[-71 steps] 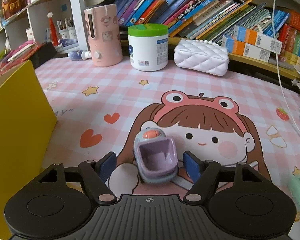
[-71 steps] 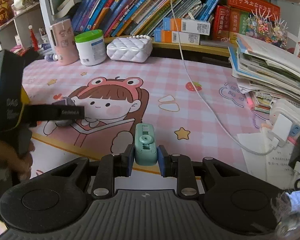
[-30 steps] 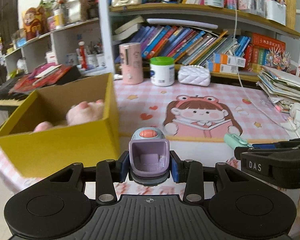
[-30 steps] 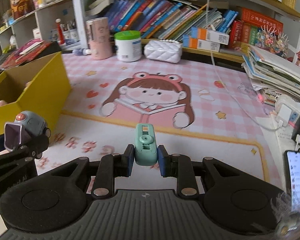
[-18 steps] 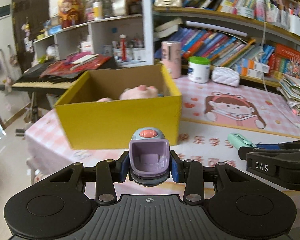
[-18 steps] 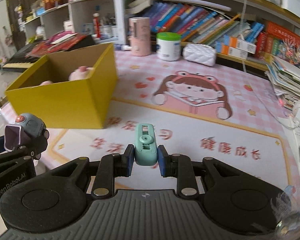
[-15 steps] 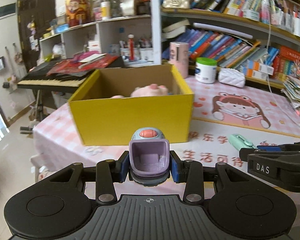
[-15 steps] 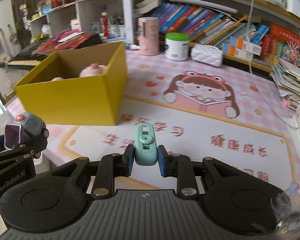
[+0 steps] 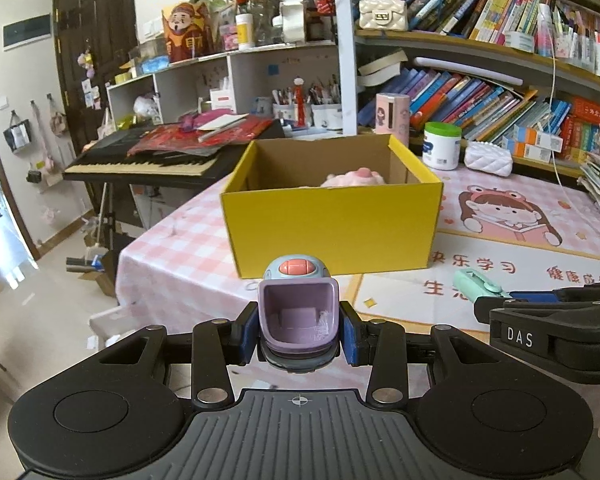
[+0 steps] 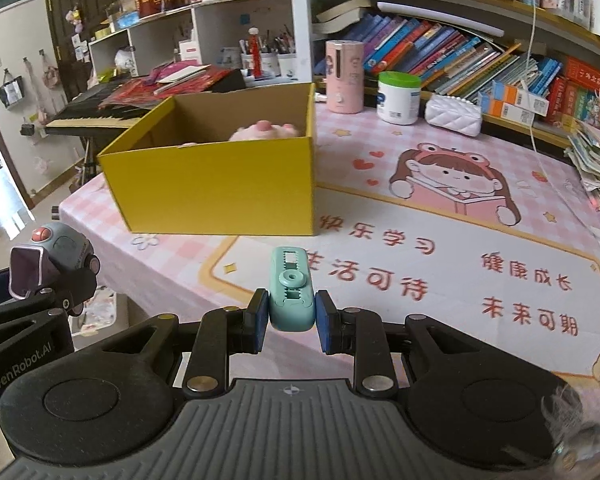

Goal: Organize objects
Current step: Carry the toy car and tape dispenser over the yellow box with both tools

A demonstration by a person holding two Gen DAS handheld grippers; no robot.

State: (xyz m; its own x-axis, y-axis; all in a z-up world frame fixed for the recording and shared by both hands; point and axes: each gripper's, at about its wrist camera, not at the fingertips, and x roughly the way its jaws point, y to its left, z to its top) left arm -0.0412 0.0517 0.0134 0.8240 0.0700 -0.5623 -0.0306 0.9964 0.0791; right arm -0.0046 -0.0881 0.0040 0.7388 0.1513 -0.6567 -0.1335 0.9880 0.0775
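Observation:
My left gripper (image 9: 299, 330) is shut on a purple and grey toy (image 9: 298, 312) with a red button on top, held in the air before the table's front edge. That same toy (image 10: 48, 262) shows at the left of the right wrist view. My right gripper (image 10: 291, 322) is shut on a mint green stapler-like piece (image 10: 291, 294), also seen as a green tip (image 9: 476, 284) in the left wrist view. Beyond both stands an open yellow cardboard box (image 9: 332, 216) (image 10: 216, 184) with a pink plush (image 9: 354, 178) (image 10: 266, 130) inside.
The table (image 10: 440, 256) carries a pink cartoon mat. At its back stand a pink canister (image 10: 344, 76), a white green-lidded tub (image 10: 398, 96) and a white quilted purse (image 10: 454, 114) below bookshelves. A paper stack (image 10: 596, 160) lies right. A keyboard (image 9: 140, 166) and floor lie left.
Both grippers have drawn back from the table and swung left with their objects still held. The yellow box now sits centred and farther ahead in both views.

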